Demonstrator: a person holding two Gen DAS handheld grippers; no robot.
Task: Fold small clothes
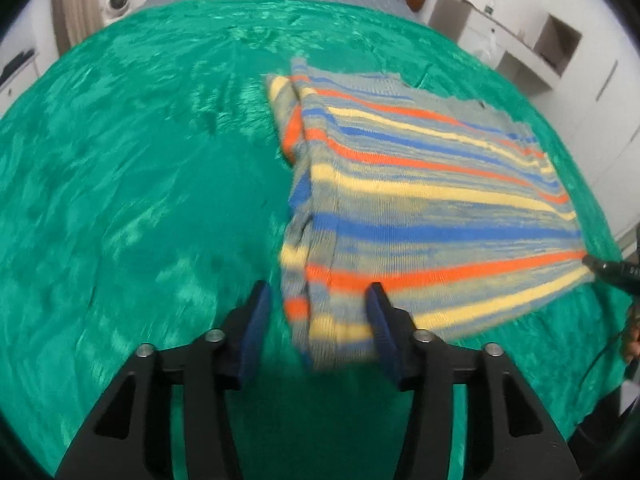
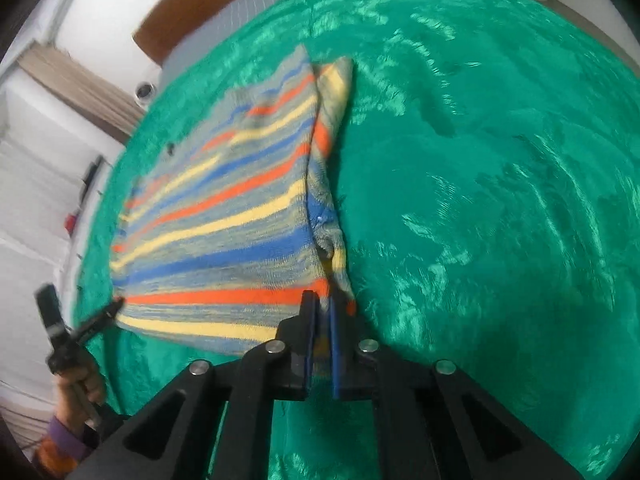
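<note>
- left wrist view: the left tongs [image 1: 318,320] stand open, a corner of the striped garment [image 1: 420,184] hanging between the pads without either pressing it. the garment lies spread over the green blanket [image 1: 132,184] on the bed, and the right tongs [image 1: 600,270] meet its far edge.
- right wrist view: the right tongs [image 2: 324,320] are closed tight on the striped garment [image 2: 224,232] at its near corner; the left tongs [image 2: 108,312] sit at the opposite corner.
</note>
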